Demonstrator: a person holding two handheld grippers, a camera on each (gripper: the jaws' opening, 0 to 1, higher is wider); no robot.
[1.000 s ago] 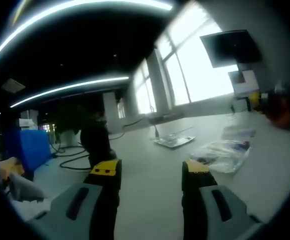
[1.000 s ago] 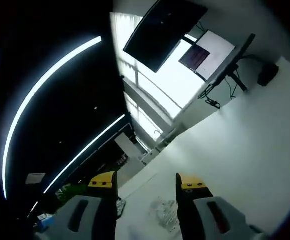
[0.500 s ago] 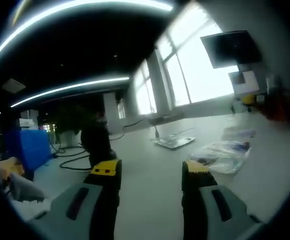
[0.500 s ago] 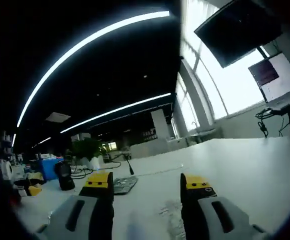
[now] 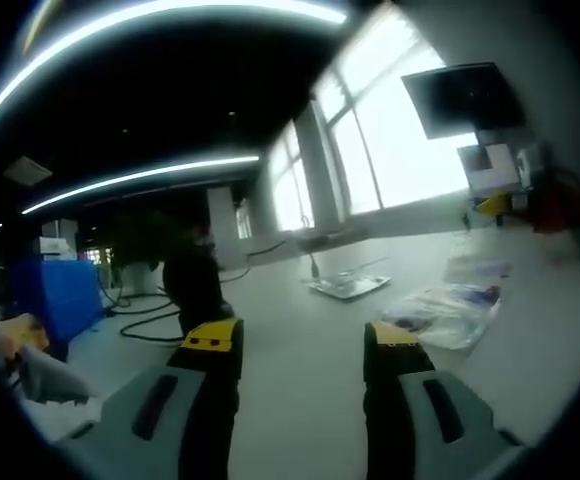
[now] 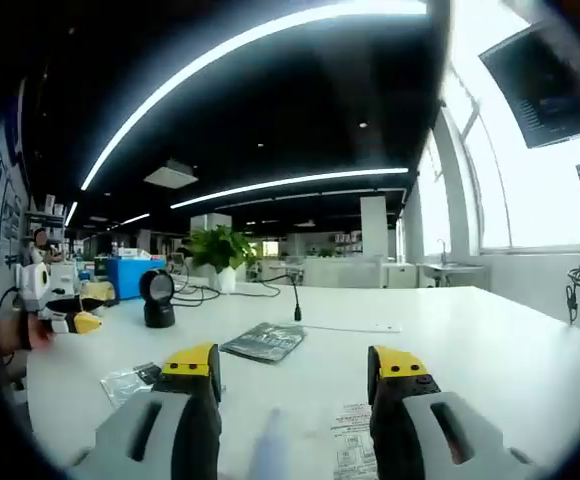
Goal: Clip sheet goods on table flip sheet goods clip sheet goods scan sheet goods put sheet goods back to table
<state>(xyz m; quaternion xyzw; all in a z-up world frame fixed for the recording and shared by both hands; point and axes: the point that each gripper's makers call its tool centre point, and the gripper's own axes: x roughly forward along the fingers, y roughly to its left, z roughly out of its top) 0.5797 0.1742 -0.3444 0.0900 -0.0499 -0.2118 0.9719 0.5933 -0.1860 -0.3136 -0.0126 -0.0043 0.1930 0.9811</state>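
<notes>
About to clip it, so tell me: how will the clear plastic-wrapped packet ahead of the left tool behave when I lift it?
The clear packet looks crinkled and lies loosely on the white table, so it will probably flop and sag. Its glossy film may slip between the jaws. It looks thin, so probably light.

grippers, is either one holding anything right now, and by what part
Nothing is held. The left gripper and right gripper both stand open with empty gaps above the white table.
</notes>
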